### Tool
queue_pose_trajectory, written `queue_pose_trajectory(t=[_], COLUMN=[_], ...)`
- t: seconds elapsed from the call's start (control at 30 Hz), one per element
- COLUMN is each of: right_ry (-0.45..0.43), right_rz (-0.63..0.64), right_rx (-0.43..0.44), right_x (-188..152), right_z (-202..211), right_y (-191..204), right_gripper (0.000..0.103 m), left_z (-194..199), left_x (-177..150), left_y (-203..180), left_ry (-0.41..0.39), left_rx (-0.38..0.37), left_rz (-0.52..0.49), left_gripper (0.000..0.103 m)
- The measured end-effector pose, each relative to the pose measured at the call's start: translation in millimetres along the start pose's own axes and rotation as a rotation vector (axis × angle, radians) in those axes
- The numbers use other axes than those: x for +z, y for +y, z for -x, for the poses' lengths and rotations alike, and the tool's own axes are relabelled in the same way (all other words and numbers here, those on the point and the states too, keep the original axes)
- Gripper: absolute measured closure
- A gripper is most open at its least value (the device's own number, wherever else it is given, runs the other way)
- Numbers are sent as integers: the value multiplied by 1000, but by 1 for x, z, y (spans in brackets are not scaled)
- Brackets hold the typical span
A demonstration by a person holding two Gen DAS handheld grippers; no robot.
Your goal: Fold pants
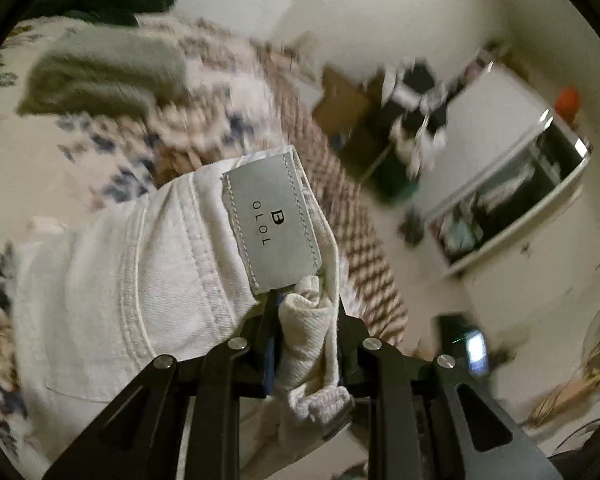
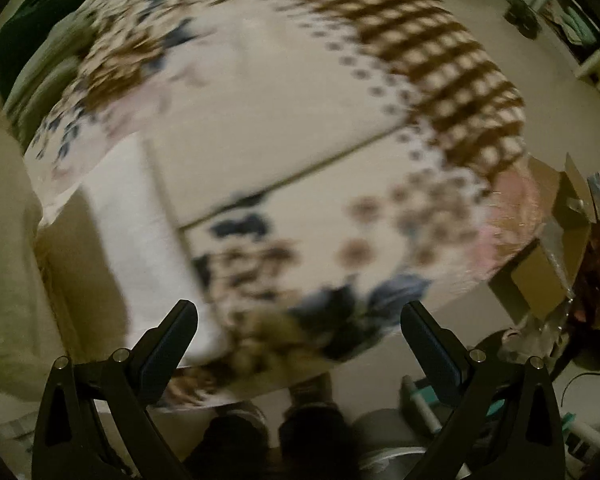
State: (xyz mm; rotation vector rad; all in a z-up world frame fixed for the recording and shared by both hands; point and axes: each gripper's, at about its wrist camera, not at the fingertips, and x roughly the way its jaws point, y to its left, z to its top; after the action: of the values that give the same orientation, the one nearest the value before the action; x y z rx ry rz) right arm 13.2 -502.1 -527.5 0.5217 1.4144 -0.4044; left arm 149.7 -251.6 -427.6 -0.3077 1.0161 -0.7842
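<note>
In the left wrist view, a folded grey cloth (image 1: 104, 72) lies on the bed (image 1: 40, 168), up and left of the pants (image 1: 140, 272). The white pants hang over the bed's floral cover, their grey label (image 1: 272, 220) facing the camera. The left gripper (image 1: 306, 344) is clamped tight on a bunched fold of the pants just below the label. Right of the pants, a mirror (image 1: 512, 200) leans on the wall.

In the right wrist view, white cloth (image 2: 140, 248), possibly the pants though blurred, lies left on the bed (image 2: 280, 120). The right gripper (image 2: 298, 340) is spread wide, holding nothing. A cardboard box (image 2: 548, 264) sits right of the bed.
</note>
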Motion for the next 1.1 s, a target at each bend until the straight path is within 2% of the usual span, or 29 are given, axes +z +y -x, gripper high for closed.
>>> queue_pose_trajectory(t=[0.03, 0.07, 0.13, 0.17, 0.2, 0.23, 0.27, 0.33, 0.37, 0.43, 0.5, 0.57, 0.63, 0.67, 0.7, 0.73, 0.77, 0.8, 0.83, 0.87, 0.97, 1.1], right_ry=[2, 2, 3, 3, 1, 3, 9, 25, 40, 58, 69, 79, 145, 186, 230, 226, 179, 146, 111, 76, 16, -46], right_rz=[-9, -22, -41, -53, -63, -73, -77, -54, -30, 14, 61, 79, 45, 16, -18, -14, 14, 39, 73, 103, 109, 18], right_rx=[3, 14, 55, 88, 127, 188, 251, 363, 424, 516, 560, 553, 542, 570, 635, 631, 600, 572, 531, 501, 463, 411], right_x=[3, 4, 9, 13, 14, 17, 22, 31, 36, 45, 51, 59, 64, 64, 63, 60, 56, 52, 47, 40, 32, 31], right_z=[1, 2, 0, -3, 0, -1, -2, -6, -9, -19, -31, -47, -72, -84, -94, -94, -85, -78, -67, -53, -20, 6], right_y=[-13, -25, -30, -31, -33, -34, -29, -14, -2, 25, 52, 72, 80, 81, 82, 83, 83, 84, 86, 86, 77, 34], right_gripper=[0, 0, 0, 0, 0, 0, 0, 0, 0, 0, 0, 0, 0, 9, 28, 34, 49, 72, 77, 89, 92, 92], left_z=[-16, -25, -35, -32, -26, -15, -3, 29, 40, 62, 77, 87, 89, 88, 88, 86, 85, 83, 82, 80, 69, 44], left_x=[0, 1, 0, 1, -1, 0, -2, 0, 0, 1, -4, -8, -12, -12, -13, -12, -10, -8, -6, -3, 6, 15], left_y=[-3, -5, -6, -7, -11, -10, -7, 16, 32, 66, 104, 148, 172, 179, 185, 190, 192, 194, 193, 191, 189, 186], left_ry=[63, 109, 190, 199, 207, 204, 183, 135, 121, 98, 102, 118, 121, 122, 122, 120, 120, 113, 104, 103, 103, 128], left_rx=[22, 37, 17, 31, 47, 69, 81, 163, 247, 355, 454, 533, 554, 568, 577, 569, 561, 546, 525, 514, 457, 378], left_rz=[0, 11, 47, 45, 36, 33, 38, 54, 63, 85, 106, 168, 204, 209, 211, 221, 229, 236, 240, 244, 282, 321], left_gripper=[82, 72, 70, 54, 27, 17, 12, 11, 12, 12, 12, 12, 12, 12, 12, 12, 12, 12, 12, 11, 12, 12])
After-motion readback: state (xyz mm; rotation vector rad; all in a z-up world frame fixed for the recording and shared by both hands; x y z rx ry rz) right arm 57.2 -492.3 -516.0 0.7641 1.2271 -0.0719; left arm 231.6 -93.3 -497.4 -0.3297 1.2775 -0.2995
